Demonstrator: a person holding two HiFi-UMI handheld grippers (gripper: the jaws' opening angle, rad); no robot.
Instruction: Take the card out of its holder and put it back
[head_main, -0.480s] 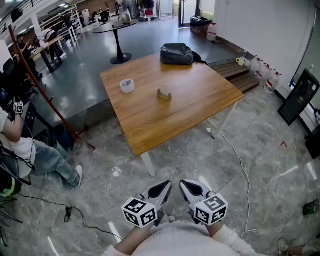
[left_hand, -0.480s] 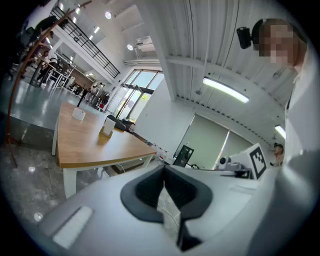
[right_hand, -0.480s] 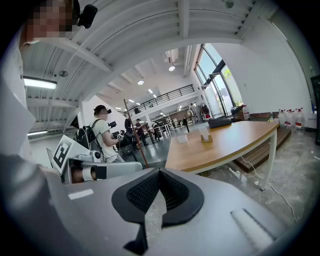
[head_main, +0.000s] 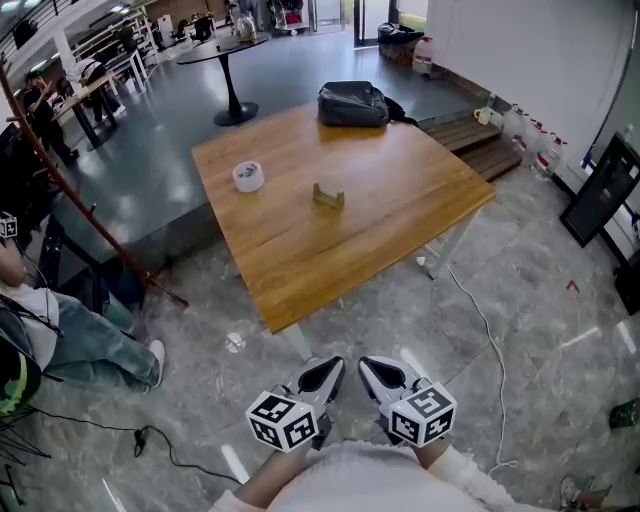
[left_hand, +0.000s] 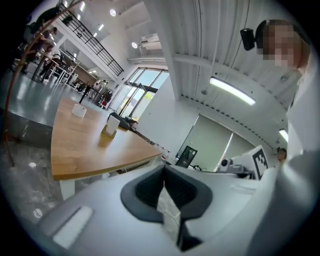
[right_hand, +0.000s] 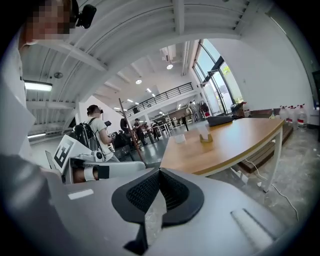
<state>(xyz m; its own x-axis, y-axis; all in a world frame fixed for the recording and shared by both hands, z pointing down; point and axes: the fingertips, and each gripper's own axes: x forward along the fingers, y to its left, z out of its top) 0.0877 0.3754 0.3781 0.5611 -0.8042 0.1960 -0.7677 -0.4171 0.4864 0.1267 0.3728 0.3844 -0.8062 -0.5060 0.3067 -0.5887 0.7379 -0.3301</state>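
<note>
A small wooden card holder (head_main: 328, 195) with a pale card in it stands near the middle of the wooden table (head_main: 300, 260). The holder (left_hand: 110, 126) also shows far off in the left gripper view and, small, the holder (right_hand: 205, 136) in the right gripper view. My left gripper (head_main: 328, 377) and right gripper (head_main: 374, 375) are held side by side close to my body, well short of the table's near edge. Both are shut, tips touching, with nothing between them. The left gripper (left_hand: 164, 176) and right gripper (right_hand: 159, 179) show pressed jaws.
A roll of white tape (head_main: 248, 176) lies on the table's left part and a dark bag (head_main: 352, 104) at its far edge. A person (head_main: 40, 320) sits at the left. A white cable (head_main: 480, 320) runs over the marble floor; a black panel (head_main: 603, 190) leans at the right.
The head view has shifted slightly: the table sits a little lower and nearer. Both grippers stay shut in the same place by my body.
</note>
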